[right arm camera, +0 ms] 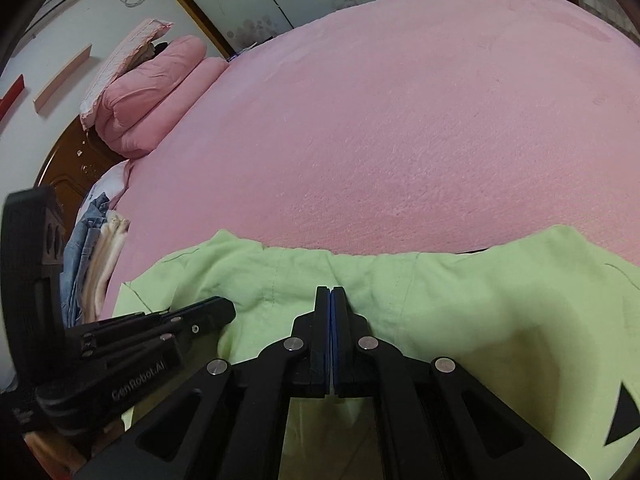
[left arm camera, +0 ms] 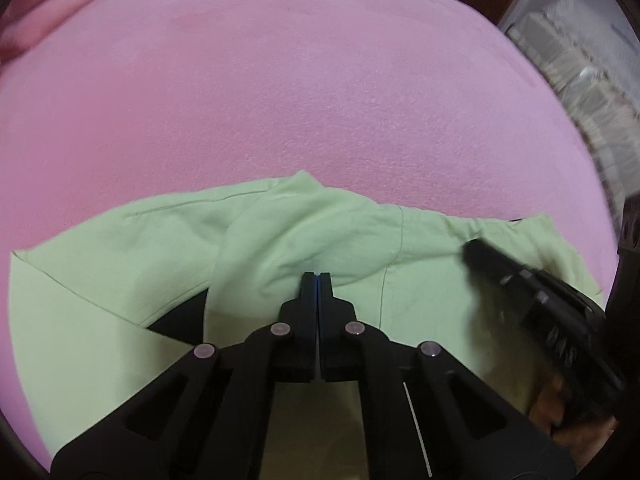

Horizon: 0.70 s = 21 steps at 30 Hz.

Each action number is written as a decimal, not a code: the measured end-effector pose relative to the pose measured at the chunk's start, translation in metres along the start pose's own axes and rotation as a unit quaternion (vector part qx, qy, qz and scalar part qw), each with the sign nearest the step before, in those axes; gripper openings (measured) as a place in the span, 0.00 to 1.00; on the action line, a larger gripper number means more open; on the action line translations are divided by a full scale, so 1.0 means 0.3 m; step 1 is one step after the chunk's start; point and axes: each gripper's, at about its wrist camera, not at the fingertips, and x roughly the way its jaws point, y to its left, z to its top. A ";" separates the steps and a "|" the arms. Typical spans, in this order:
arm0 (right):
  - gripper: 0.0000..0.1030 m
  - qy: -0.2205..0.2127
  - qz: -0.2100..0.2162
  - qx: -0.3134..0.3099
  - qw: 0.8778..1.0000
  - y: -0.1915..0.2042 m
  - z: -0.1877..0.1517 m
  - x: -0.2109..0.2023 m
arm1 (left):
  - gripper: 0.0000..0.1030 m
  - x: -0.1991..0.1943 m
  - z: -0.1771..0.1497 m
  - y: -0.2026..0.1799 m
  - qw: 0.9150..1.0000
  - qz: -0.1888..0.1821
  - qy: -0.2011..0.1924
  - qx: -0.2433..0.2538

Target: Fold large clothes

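Fingers of the left gripper (left arm camera: 316, 280) are pressing flat together, and a bunched fold of the green garment (left arm camera: 304, 232) is sitting right at their tips. Whether any cloth is really pinched between them, I cannot tell. The right gripper (right arm camera: 330, 294) is looking just the same: its fingers are squeezing shut with no gap, and the cloth is puckering into small wrinkles at the tips (so it may be holding a thin bit, but that is not clear).

Under and all around both sets of fingers, the green garment is lying spread on the pink blanket (right arm camera: 380, 128). Its far edge is resting just past the fingertips.

This cloth is looking soft, thin and light. It is sagging and wrinkling wherever it is being touched, so it will probably flop and not keep its shape. I think good spots to grab are the edge or the corners, both at once, so it hangs flat.

Farther off, beyond the fingers and to the left, a pink pillow (right arm camera: 148, 92) is sitting at the head of the bed.
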 end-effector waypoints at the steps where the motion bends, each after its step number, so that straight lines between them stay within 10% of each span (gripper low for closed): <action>1: 0.00 -0.012 -0.016 0.002 1.000 -0.023 0.005 -0.026 | 0.01 -0.012 0.002 0.033 1.000 -0.005 0.003 -0.006; 3: 0.00 -0.015 0.000 0.037 0.999 -0.094 0.005 -0.065 | 0.01 -0.036 -0.001 0.066 1.000 -0.008 0.007 -0.014; 10: 0.00 -0.039 -0.218 0.144 0.965 -0.373 0.014 -0.228 | 0.01 -0.139 -0.033 0.127 0.998 0.062 0.000 -0.026; 16: 0.00 -0.111 -0.151 0.123 0.974 -0.291 0.065 -0.331 | 0.02 -0.208 0.040 0.053 0.998 0.044 -0.041 0.009; 21: 0.00 -0.040 -0.007 0.133 0.990 -0.129 0.081 -0.188 | 0.02 -0.042 0.112 -0.012 0.996 0.090 0.009 0.017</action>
